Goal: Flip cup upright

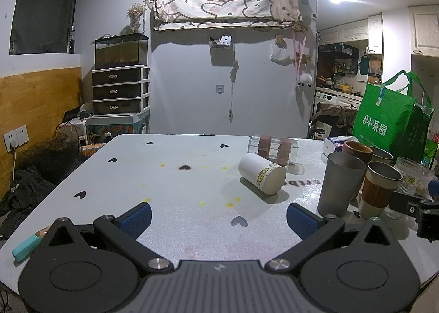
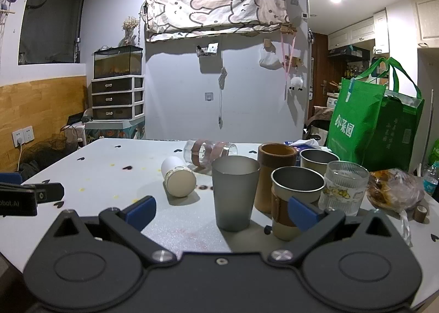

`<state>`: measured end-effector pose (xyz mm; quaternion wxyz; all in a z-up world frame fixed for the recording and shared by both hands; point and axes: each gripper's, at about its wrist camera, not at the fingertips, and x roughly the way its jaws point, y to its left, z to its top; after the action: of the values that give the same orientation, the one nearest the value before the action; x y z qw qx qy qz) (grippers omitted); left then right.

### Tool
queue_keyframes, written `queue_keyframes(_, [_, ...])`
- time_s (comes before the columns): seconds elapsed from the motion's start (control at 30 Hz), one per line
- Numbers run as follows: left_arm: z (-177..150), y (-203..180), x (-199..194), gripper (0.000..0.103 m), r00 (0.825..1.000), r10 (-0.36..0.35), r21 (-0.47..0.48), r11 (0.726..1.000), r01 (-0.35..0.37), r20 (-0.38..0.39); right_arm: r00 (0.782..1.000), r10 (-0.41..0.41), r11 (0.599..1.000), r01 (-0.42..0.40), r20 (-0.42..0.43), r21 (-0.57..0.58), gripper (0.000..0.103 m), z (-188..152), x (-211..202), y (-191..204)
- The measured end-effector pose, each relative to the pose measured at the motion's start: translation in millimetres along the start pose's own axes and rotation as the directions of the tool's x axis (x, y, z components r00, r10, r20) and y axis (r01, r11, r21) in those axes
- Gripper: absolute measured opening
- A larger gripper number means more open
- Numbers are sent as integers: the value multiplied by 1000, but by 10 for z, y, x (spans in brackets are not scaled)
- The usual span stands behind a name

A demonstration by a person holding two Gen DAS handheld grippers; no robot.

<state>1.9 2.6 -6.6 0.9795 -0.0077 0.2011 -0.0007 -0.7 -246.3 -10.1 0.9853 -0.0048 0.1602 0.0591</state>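
Now, your count and your grippers, line by line:

Cups lying down: two. You have a white cup [image 1: 262,174] with a cartoon band on its side on the table [image 1: 170,181], its flat pale end turned toward you, and a clear glass [image 1: 273,148] with two brown bands lying just behind it, near but whether touching you cannot tell.

Cups standing: five. In your right view they are a grey tumbler [image 2: 235,192], a tall brown cylinder cup [image 2: 275,176], a metal cup with a brown sleeve [image 2: 295,200], a second metal cup [image 2: 318,158] behind it, and a ribbed glass [image 2: 344,187] with a yellow print.

Where the white cup is: left of the standing cluster, well ahead of both grippers, in open table space.

Green bags: two, standing side by side at the table's far right; the front green bag [image 2: 354,124] carries white lettering.

Other items: one bagged food bundle [image 2: 395,189] right of the ribbed glass, one teal object [image 1: 26,247] at the table's near left edge.

Left gripper [image 1: 218,217]: your blue pads are spread wide, released, holding nothing and touching nothing; it is low over the table.

Right gripper [image 2: 222,211]: spread wide too, grasping nothing. The grey tumbler shows between your fingers, and the right pad overlaps the sleeved metal cup in view; contact you cannot tell.
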Motion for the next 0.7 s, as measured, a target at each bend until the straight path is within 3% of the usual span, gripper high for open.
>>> queue_keyframes(0.37, [153,-11,31,103,998,-46,-11,999,47,51,1000,0,1000,0,15,-7,103,-11,-58,-19])
queue_keyframes(0.7, [620,-371,754,103,993,-76,-38,996,80,89,1000,-1,1000,1,16,11,103,-110,-75,-187])
